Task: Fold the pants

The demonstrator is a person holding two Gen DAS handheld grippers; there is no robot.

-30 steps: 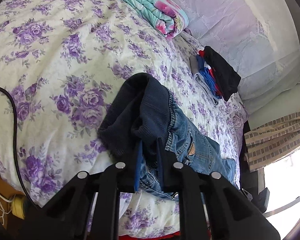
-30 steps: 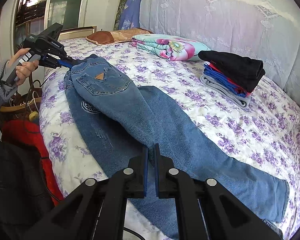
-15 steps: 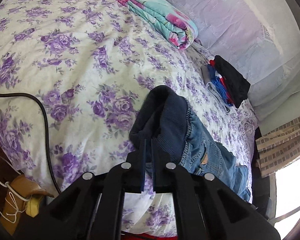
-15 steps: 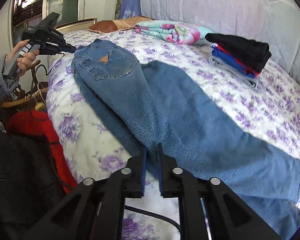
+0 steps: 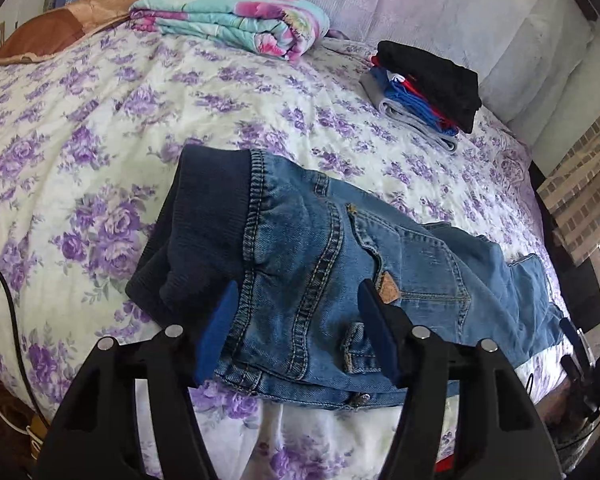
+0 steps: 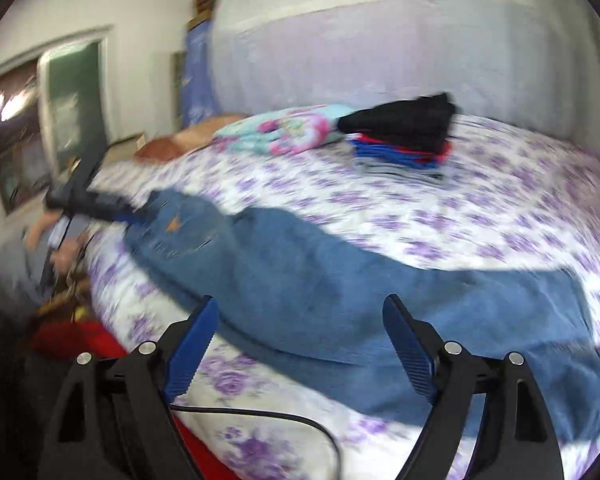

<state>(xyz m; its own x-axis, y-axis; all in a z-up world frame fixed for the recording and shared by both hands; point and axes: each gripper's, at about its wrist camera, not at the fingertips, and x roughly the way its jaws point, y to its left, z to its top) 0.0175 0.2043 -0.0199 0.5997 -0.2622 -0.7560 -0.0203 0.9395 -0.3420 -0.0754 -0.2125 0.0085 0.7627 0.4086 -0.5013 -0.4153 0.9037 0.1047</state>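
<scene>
on the bed (image 5: 100, 92) with its purple-flowered cover, the jeans (image 5: 340, 248) lie lengthwise near the front edge, dark ribbed waistband toward the brown pillow (image 5: 60, 28), legs stretching the other way. the left gripper (image 5: 296, 320) has just been opening; its blue pads stand apart either side of the waist seam, not pressing on it. the right gripper (image 6: 300, 336) has just been opening too, jaws wide over the leg denim, holding nothing. at the bed's far side sit a folded floral blanket (image 5: 236, 20) and a stack of folded clothes (image 5: 424, 84).
</scene>
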